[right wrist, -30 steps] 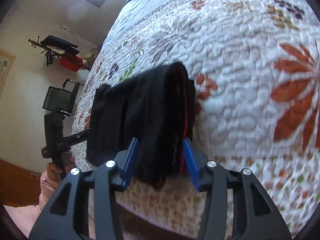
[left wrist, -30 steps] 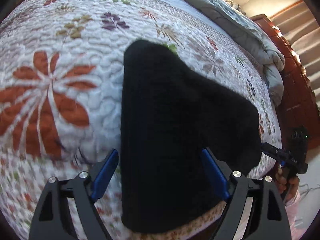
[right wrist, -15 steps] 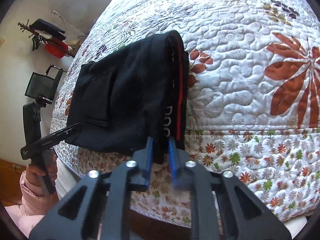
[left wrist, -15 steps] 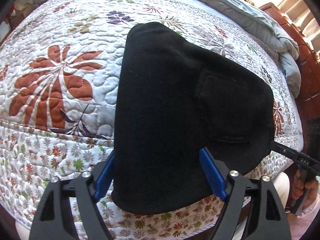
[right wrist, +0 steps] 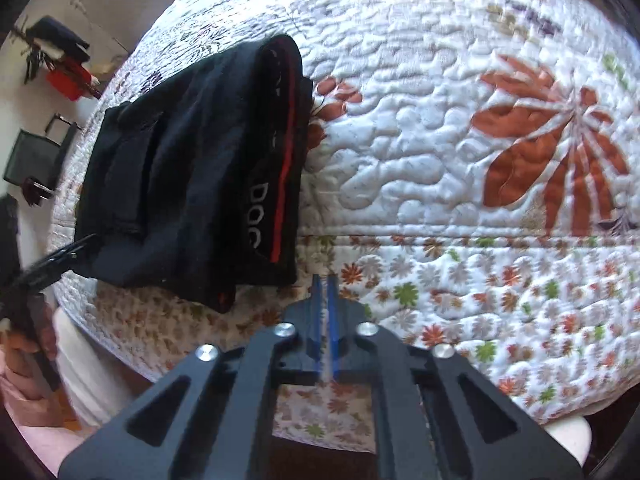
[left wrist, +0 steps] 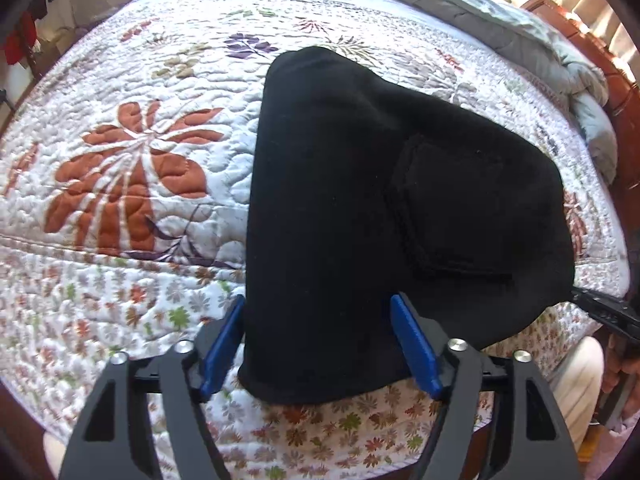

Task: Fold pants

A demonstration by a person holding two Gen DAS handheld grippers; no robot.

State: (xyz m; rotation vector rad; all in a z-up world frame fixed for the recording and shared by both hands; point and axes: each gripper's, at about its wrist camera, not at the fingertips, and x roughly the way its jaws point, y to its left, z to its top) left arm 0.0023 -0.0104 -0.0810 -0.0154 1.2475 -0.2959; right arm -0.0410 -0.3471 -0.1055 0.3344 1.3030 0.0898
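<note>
The left fingers (left wrist: 320,344) stood spread astride the near edge of the folded pants (left wrist: 360,200), the right fingers (right wrist: 325,312) pressed together on nothing just beside them — pants lying at the bed's (left wrist: 120,240) edge.

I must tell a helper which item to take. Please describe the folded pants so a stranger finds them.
Look at the white floral quilt on the bed. At its near edge lies a black folded bundle, the pants. Only it has a red stripe and pale letters along one side.
</note>
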